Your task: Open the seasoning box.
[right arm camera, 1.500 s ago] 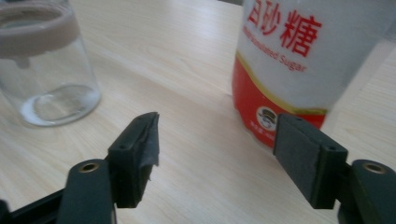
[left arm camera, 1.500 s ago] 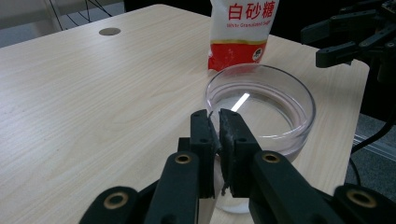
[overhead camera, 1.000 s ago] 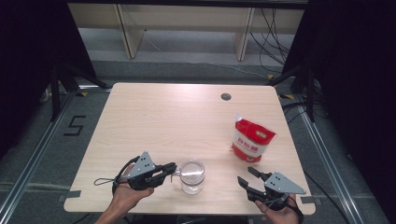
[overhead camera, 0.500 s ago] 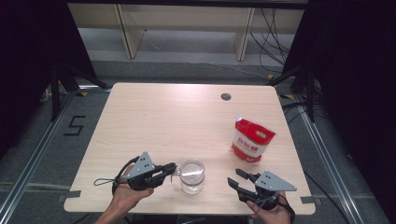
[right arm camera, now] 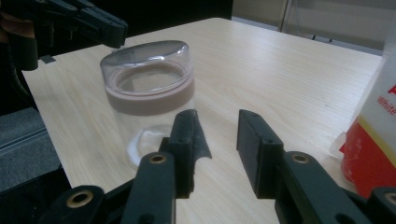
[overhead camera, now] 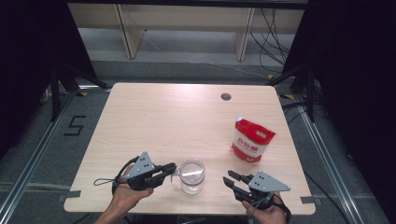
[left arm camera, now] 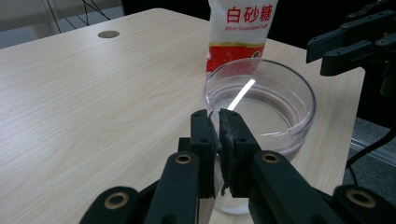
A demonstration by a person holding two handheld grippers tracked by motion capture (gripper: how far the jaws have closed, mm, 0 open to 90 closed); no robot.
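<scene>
The clear glass jar stands upright near the front edge of the tabletop, between the two hands; in the right gripper view it shows a domed clear lid seated over a pinkish band. The left hand-held gripper is at the jar's left side, its jaws nearly together and apparently pinching a small part at the jar's rim, which the left gripper view hints at but does not make plain. The right hand-held gripper lies just right of the jar, pointing at it without touching; its jaws have just been closing and now stand part open with nothing between them. Compared with a second ago it has slid in from the front right corner toward the jar. That suggests the left side is steadying the jar while the right lines up for the lid. A red and white sugar bag stands well apart, behind and to the right.
</scene>
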